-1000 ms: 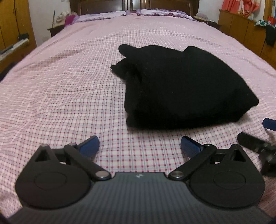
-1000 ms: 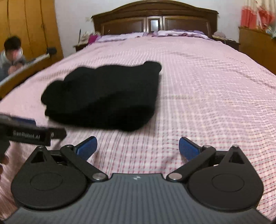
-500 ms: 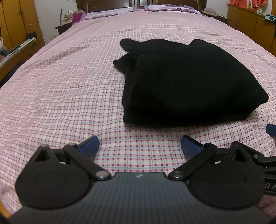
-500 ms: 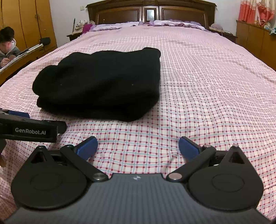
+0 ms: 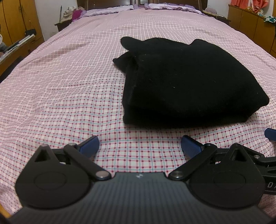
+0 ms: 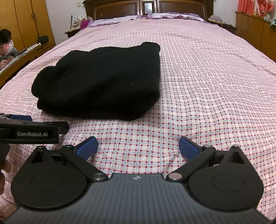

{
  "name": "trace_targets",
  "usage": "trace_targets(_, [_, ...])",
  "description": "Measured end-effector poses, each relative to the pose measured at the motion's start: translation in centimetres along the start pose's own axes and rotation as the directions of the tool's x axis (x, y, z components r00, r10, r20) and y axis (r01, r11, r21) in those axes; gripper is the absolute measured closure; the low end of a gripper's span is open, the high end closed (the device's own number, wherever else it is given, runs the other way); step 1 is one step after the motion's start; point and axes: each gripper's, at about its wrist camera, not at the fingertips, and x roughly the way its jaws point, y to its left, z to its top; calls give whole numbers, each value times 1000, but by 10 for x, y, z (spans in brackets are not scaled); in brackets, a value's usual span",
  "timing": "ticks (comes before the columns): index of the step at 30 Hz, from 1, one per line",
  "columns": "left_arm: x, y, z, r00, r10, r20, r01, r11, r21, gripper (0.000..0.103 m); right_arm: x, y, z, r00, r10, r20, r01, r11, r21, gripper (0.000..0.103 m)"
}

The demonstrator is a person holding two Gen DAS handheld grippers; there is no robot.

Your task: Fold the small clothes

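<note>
A black garment (image 5: 188,84) lies folded in a thick bundle on the pink checked bedspread (image 5: 69,86); the right wrist view shows the black garment (image 6: 103,82) left of centre. My left gripper (image 5: 139,146) is open and empty, hovering over the sheet just short of the bundle's near edge. My right gripper (image 6: 138,148) is open too, holding nothing, over bare sheet near the bundle's right front corner. In the right wrist view the left gripper (image 6: 32,127) shows at the left edge; the right gripper's blue fingertip (image 5: 270,133) peeks in at the left wrist view's right edge.
Pillows (image 6: 155,16) and a dark wooden headboard (image 6: 148,6) close the far end of the bed. Wooden cabinets (image 6: 253,29) line the right side. A person (image 6: 6,50) sits at a desk beside the bed's left side, by yellow wardrobes (image 6: 22,20).
Both grippers have drawn back slightly toward the bed's near edge and lowered; the bundle now sits steadier and sharper in view. Both stay open and the garment has not moved.
</note>
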Motion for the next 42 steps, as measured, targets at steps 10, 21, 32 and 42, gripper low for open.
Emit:
trace_targets(10, [-1,-4,-3,1000,11,8,-11,1000,2,0,-1,-1,-1,1000,4,1,-4,1000,-3,0])
trace_targets(21, [-2,-4,-5,1000,15,18,-15,1000,5,0,0,-2,0,1000,13,-9,-13,1000,3,0])
trace_targets(32, [-3,-4,-6,1000,12,18,-12,1000,4,0,0,-1,-1,1000,15,-10,-15,1000,5,0])
trace_targets(42, [-3,-4,-5,1000,12,18,-12,1000,5,0,-1,-2,-1,1000,17,-10,-17,1000,6,0])
